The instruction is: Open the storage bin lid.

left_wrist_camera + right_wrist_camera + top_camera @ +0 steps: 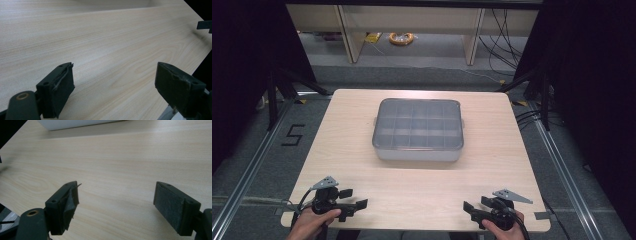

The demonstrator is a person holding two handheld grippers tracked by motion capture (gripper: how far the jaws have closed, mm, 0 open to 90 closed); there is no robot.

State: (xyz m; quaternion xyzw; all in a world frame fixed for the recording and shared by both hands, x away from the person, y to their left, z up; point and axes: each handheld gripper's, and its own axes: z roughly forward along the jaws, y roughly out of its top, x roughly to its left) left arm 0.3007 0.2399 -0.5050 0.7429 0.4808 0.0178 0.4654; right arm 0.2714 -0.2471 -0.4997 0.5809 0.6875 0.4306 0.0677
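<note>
1. My left gripper sits at the near left corner of the table, held in a hand. Its jaws are spread wide with nothing between them.
2. My right gripper sits at the near right corner, jaws likewise released over bare wood.
3. The two grippers point toward each other, well apart.
4. Farther off, at the table's middle, I see the grey box with its clear lid on and many compartments inside, well apart from both grippers.
</note>
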